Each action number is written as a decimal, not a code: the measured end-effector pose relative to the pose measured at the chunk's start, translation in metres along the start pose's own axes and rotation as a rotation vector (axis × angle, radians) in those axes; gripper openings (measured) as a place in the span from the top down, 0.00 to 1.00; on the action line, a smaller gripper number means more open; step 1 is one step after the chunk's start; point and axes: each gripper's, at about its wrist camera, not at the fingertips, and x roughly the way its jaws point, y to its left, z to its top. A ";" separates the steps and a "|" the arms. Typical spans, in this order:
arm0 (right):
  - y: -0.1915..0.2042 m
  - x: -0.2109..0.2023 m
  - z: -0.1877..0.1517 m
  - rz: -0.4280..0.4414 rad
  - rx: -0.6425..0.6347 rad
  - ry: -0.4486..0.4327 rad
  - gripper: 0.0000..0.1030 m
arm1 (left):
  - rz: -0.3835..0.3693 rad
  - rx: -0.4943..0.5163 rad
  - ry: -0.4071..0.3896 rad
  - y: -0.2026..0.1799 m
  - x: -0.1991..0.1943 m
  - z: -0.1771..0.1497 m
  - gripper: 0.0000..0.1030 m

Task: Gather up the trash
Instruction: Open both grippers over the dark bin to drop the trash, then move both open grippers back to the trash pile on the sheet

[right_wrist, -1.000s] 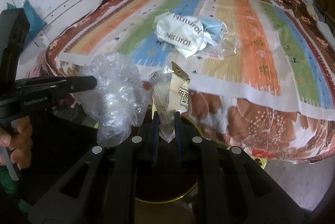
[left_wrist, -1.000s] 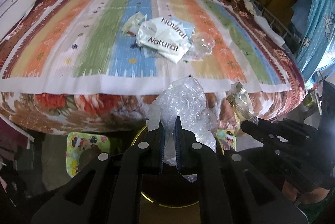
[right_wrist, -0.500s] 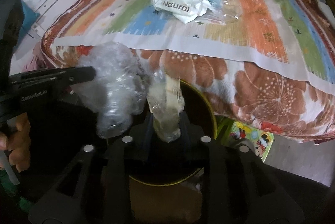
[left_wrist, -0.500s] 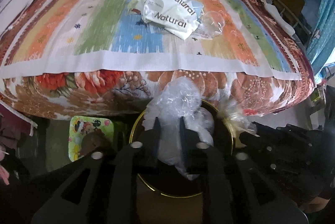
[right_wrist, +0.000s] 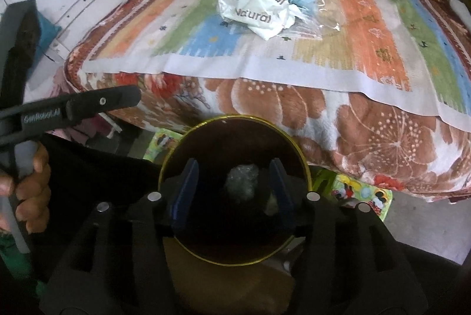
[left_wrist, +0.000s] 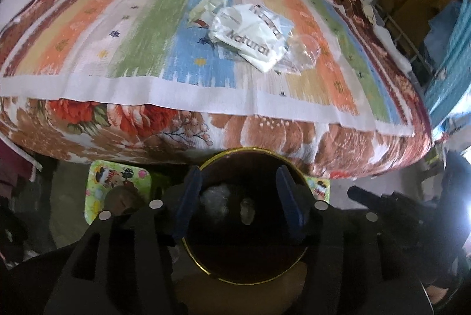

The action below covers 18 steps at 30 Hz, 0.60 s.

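Two spread-apart, empty tools (left_wrist: 240, 204) (right_wrist: 231, 190) over the gold-rimmed bin (right_wrist: 176, 156), crumpled plastic (right_wrist: 243, 181), perhaps bubble wrap, inside.

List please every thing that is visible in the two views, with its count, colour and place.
Bin: one, dark with gold rim, on floor before the bed.
Plastic wad: one, clear, inside bin.
Wrapper: one, pale, inside bin.
Bag: one, white, printed "Natural", on mat.
Clear plastic: one, right of bag.
Mat: one, striped, on bed.
Blanket: one, floral brown.
Left gripper: open, above bin.
Right gripper: open, above bin.
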 end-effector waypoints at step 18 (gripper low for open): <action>-0.004 -0.014 0.064 0.031 -0.050 -0.114 0.21 | 0.061 -0.011 -0.113 0.019 -0.020 0.055 0.09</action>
